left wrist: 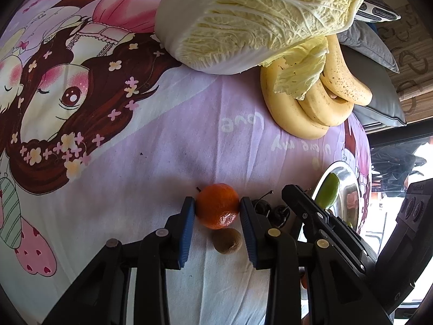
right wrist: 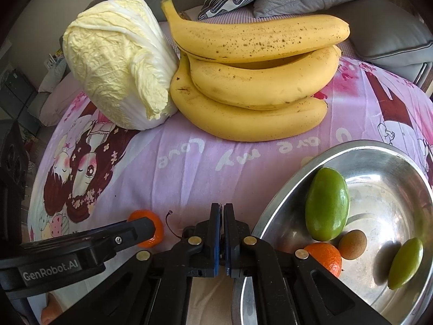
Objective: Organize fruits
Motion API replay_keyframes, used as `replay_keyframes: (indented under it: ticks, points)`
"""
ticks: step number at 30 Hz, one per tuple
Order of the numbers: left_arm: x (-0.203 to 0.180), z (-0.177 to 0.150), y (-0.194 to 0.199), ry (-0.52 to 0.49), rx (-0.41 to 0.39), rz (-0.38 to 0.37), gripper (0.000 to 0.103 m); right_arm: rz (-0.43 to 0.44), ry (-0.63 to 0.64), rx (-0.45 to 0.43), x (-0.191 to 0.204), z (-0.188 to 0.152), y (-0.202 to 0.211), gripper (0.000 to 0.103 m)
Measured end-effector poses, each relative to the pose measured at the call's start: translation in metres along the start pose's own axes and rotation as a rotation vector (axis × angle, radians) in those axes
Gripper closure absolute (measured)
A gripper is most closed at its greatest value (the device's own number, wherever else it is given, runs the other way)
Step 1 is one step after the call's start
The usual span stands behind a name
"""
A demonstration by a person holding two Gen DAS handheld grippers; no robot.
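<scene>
- Your left tongs (left wrist: 217,208) are clamped on a small round orange mandarin (left wrist: 217,205), a blue pad pressing each side; its peel is glossy and dimpled, with a puckered patch on the near face.
- The mandarin sits on the lilac cartoon-print cloth (left wrist: 162,140) over the tabletop, just beyond a small brown fuzzy kiwi-like fruit (left wrist: 226,241) lying between your tong arms.
- Dark cherries with thin stems (left wrist: 261,205) lie just to the right of the mandarin.
- Your right tongs (right wrist: 223,211) are pressed together with nothing between them, beside the rim of the round shiny steel bowl (right wrist: 284,197).
- In the bowl you have a large green oval fruit (right wrist: 326,203), a smaller green oval fruit (right wrist: 406,262), a second orange mandarin (right wrist: 326,256) and a small brown round fruit (right wrist: 352,244).
- A bunch of yellow speckled bananas (right wrist: 257,81) lies at the far side, touching a pale napa cabbage (right wrist: 119,62).
- Writing: the cloth reads "U are my Love" upside down (right wrist: 243,151); the left tool's black body bears a label "GenRobot.AI" (right wrist: 50,268).
</scene>
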State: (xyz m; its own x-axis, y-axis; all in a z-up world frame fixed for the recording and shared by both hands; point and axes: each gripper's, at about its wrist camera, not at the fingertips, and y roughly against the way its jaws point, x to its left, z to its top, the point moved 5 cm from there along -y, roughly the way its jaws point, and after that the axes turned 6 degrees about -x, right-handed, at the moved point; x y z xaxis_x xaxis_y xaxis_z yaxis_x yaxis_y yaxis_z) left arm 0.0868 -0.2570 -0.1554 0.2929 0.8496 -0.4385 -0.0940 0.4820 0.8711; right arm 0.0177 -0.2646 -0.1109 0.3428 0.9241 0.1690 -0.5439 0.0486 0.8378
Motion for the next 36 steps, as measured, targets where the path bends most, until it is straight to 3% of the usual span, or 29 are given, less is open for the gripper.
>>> replay_keyframes:
  ticks: [9, 18, 21, 23, 25, 36]
  points:
    - [0.006, 0.003, 0.008, 0.012, -0.005, 0.006, 0.068, -0.014, 0.044, 0.039, 0.007, -0.006, -0.005, 0.100]
    - [0.017, 0.005, 0.015, 0.039, -0.019, 0.011, 0.068, -0.029, 0.060, 0.022, 0.011, -0.003, 0.004, 0.097]
    - [0.022, 0.007, 0.021, 0.047, -0.029, 0.015, 0.068, -0.029, 0.085, 0.006, 0.019, -0.001, 0.013, 0.087]
    - [0.026, 0.008, 0.025, 0.053, -0.031, 0.014, 0.068, -0.013, 0.106, 0.005, 0.026, -0.002, 0.016, 0.074]
    - [0.030, 0.009, 0.029, 0.055, -0.036, 0.017, 0.068, 0.011, 0.119, 0.017, 0.033, -0.004, 0.013, 0.069]
    - [0.052, 0.013, 0.045, 0.075, -0.039, 0.027, 0.068, -0.036, 0.240, 0.064, 0.053, -0.016, -0.012, 0.069]
